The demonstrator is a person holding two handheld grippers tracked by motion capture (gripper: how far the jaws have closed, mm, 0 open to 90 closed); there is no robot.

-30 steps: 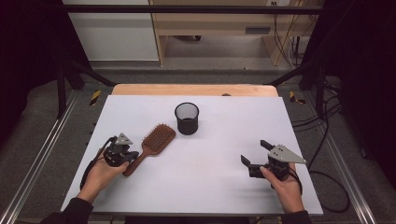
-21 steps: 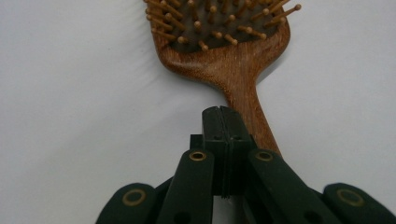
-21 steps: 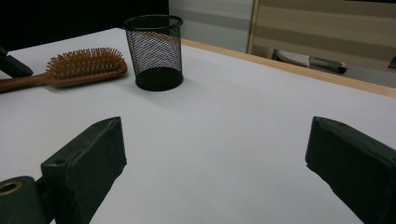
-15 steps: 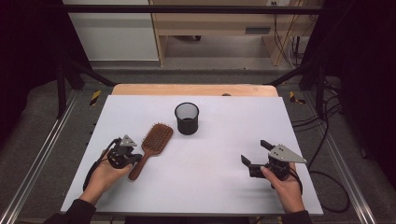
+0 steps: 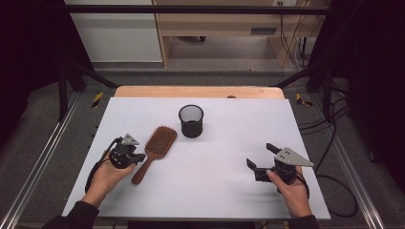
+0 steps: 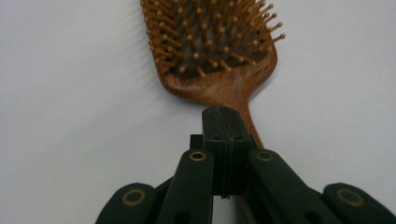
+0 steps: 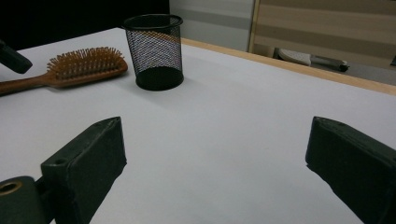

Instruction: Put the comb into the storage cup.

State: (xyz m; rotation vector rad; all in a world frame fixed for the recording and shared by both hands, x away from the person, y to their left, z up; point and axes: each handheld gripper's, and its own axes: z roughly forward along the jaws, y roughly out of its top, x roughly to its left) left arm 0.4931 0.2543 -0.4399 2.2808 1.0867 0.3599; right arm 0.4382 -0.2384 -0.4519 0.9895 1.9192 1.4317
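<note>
bare white table stretches wide between hands; mesh cup stands upright at centre rear, wooden hairbrush lies just beside it, angled leftward, blocking left-centre; right half open to far edge.

Beyond my white table's far wooden edge I see grey floor, a pale wooden bench, a white cabinet, and cables trailing by dark curtains.

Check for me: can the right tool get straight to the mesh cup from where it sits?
Probably yes. The right tool is open, facing the mesh cup across bare white table. The hairbrush lies off beside the left tool.
</note>
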